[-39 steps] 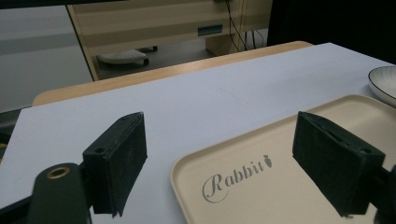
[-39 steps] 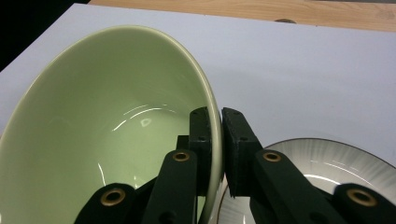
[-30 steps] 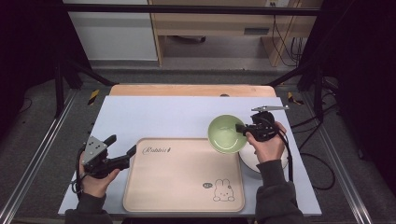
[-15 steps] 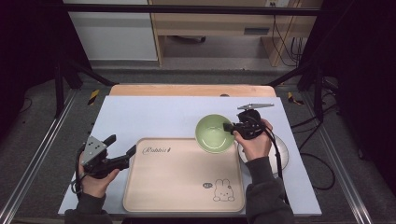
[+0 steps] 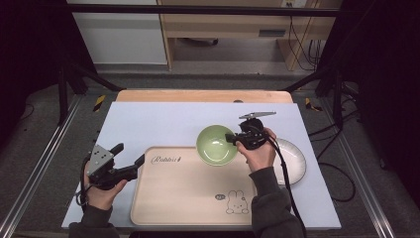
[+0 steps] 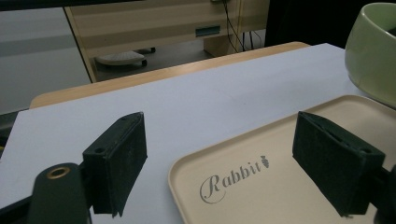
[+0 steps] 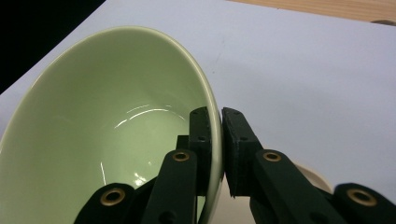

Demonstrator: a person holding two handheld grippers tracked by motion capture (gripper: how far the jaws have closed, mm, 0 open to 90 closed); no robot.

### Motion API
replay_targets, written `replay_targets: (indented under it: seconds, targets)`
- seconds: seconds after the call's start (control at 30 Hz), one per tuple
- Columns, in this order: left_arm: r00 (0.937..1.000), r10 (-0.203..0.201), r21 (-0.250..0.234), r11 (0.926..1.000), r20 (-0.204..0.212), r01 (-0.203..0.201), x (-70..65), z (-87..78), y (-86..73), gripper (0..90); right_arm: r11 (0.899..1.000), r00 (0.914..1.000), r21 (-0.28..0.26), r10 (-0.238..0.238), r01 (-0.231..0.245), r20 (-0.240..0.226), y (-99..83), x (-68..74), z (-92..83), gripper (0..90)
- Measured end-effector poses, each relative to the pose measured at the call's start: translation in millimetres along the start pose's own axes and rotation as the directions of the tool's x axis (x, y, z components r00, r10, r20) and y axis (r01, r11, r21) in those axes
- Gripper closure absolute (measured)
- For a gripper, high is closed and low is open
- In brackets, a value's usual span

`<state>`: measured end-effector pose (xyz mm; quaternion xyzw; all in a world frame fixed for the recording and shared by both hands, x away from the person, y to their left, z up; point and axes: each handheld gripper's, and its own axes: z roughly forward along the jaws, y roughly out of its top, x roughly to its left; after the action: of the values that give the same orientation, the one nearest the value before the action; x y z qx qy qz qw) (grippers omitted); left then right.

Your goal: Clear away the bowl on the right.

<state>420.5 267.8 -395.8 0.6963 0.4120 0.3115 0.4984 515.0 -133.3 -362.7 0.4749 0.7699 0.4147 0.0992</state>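
Right gripper [image 5: 232, 139] clamped on the rim of a green bowl [image 5: 215, 145]: in the right gripper view one jaw sits inside the wall, the other outside, pressed tight to the ceramic. Bowl [image 7: 107, 126] tilted, empty, glossy inside. From above it sits over the far right corner of a beige tray [image 5: 190, 191], whether touching or lifted cannot be told. A white plate [image 5: 292, 158] lies just beside the right hand [image 5: 257, 153] on the pale blue mat [image 5: 163, 121]. Left gripper [image 5: 130, 167] rests at the tray's left edge, jaws spread wide, nothing between them. Tray [image 6: 289, 196] carries the word "Rabbit" and a small rabbit drawing [image 5: 236, 202].
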Motion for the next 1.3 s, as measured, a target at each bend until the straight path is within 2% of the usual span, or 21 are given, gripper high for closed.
replay_targets:
  seconds: [0.67,1.3]
  targets:
    - [1.0000,0.004,0.004,1.0000,0.002,-0.004,0.2,0.1,-0.1,17.3,0.999,0.9995,0.039,-0.014,0.016,-0.029,-1.9,12.7,26.9,83.4]
    - [1.0000,-0.002,0.003,1.0000,0.005,0.002,-0.7,0.9,-0.5,17.3,0.996,0.9989,0.081,-0.019,0.023,-0.044,-8.4,19.1,53.0,83.3]
